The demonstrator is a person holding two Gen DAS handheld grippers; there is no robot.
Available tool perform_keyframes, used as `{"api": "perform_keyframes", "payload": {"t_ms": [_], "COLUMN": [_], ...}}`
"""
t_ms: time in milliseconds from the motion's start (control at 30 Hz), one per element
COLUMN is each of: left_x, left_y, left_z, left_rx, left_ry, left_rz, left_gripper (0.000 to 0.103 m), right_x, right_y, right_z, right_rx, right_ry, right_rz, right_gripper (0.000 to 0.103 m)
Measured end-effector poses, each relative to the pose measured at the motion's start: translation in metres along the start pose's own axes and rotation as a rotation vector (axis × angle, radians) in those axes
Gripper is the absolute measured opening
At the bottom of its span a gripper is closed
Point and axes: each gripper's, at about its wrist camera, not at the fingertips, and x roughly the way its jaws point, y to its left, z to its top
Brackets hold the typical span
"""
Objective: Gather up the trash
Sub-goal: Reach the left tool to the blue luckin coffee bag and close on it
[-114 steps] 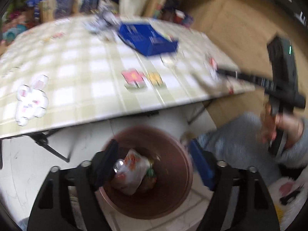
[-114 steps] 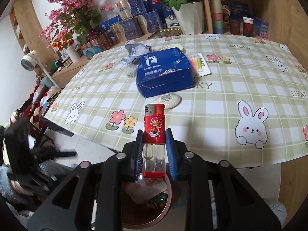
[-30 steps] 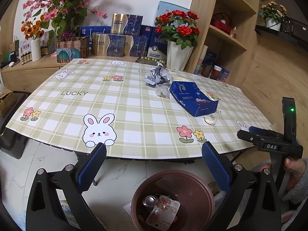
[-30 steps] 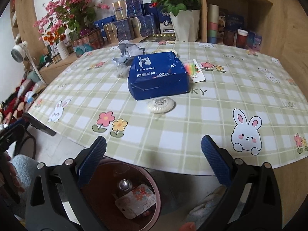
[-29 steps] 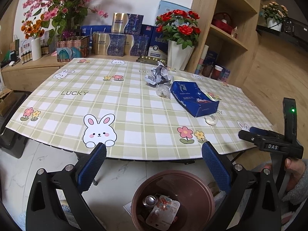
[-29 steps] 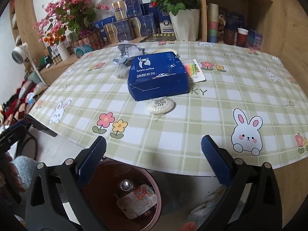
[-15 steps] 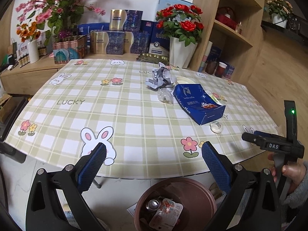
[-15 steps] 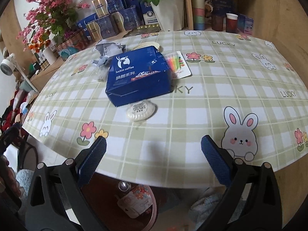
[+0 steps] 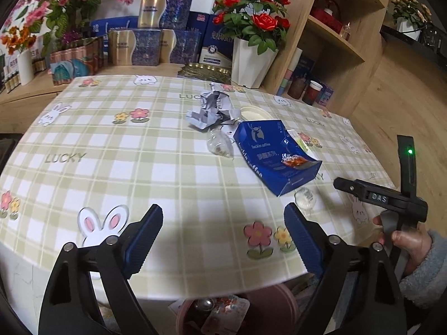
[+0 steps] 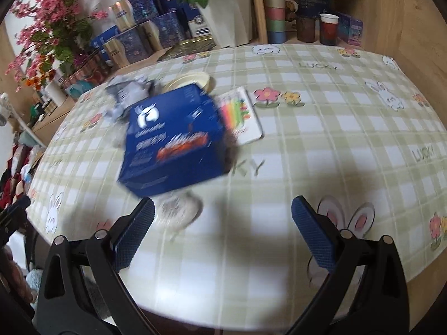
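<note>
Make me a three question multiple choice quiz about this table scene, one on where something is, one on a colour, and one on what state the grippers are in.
1. Where does the small white round packet lie?
A. in the bin
B. on the table just in front of the box
C. on the shelf

2. What colour is the coffee box?
A. blue
B. red
C. green

3. How are the left gripper and right gripper?
A. both shut on trash
B. one open, one shut
C. both open and empty

Answers: B, it sits on the checked cloth by the box's near corner; A, its sides are blue; C, fingers spread with nothing between.
</note>
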Motion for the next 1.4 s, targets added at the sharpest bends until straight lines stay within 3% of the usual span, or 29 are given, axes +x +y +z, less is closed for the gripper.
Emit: {"api": "perform_keyframes", "payload": {"t_ms": [333,667,800,1000,1200,1400], "left_x": [0.054,0.108,0.137,0.169,0.183,0.200], "left_y": [-0.004,-0.009,-0.006,0.004,-0.004,-0.010], "left_z": [0.031,0.047,0.051,0.061,0.068,0.064], "left_rx": [-0.041,-0.128,-0.226,-0.335,-0.310,-0.353], "left_ry": [0.058,0.147,0.205,0.229,0.239,0.261], "left_rz": [-0.070,-0.191,-0.255,-0.287,-0.330,-0.387], "left_gripper": [0.076,0.065,0.057,0.045,0.044,0.044], "right_x": [0.045,0.055,0.055,0.058,0.061,0.063], "right_y": [-0.009,-0.021,-0.021,-0.026,-0.030,-0.031], "right_z": [0.044,0.033,0.030,0.027,0.025,0.024], "right_rx": [0.069,0.077,0.076,0.079,0.090,0.092], "right_ry": [0.022,0.021,-0.010,-0.022,-0.027,-0.026], "right_rz": [-0.045,-0.031,-0.025,-0.011,0.007,0.009], "right_gripper": [0.096,0.096,0.096,0.097,0.097,0.097]}}
